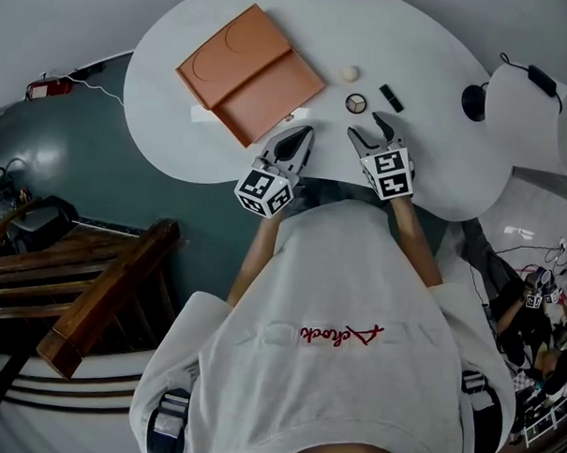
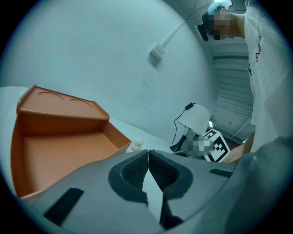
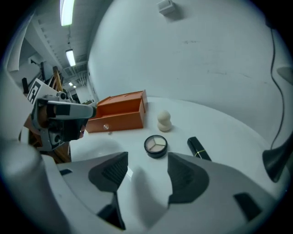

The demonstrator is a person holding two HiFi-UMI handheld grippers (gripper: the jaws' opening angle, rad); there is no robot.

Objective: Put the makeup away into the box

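An open orange box (image 1: 245, 72) lies on the white round table (image 1: 177, 85), empty as far as the left gripper view shows its inside (image 2: 59, 146). To its right lie a cream makeup sponge (image 1: 349, 74), a round compact (image 1: 355, 104) and a black lipstick (image 1: 390, 97). My left gripper (image 1: 303, 135) is shut with nothing in it, its pads meeting (image 2: 148, 153) just off the box's near right corner. My right gripper (image 1: 372, 129) stands open and empty (image 3: 147, 160), just short of the compact (image 3: 155, 146), with the sponge (image 3: 164, 120) and lipstick (image 3: 198, 148) beyond.
A white lamp (image 1: 537, 115) with a black base (image 1: 474, 101) stands at the table's right side. The table's near edge runs just below both grippers. Wooden furniture (image 1: 93, 288) stands on the dark floor at the left.
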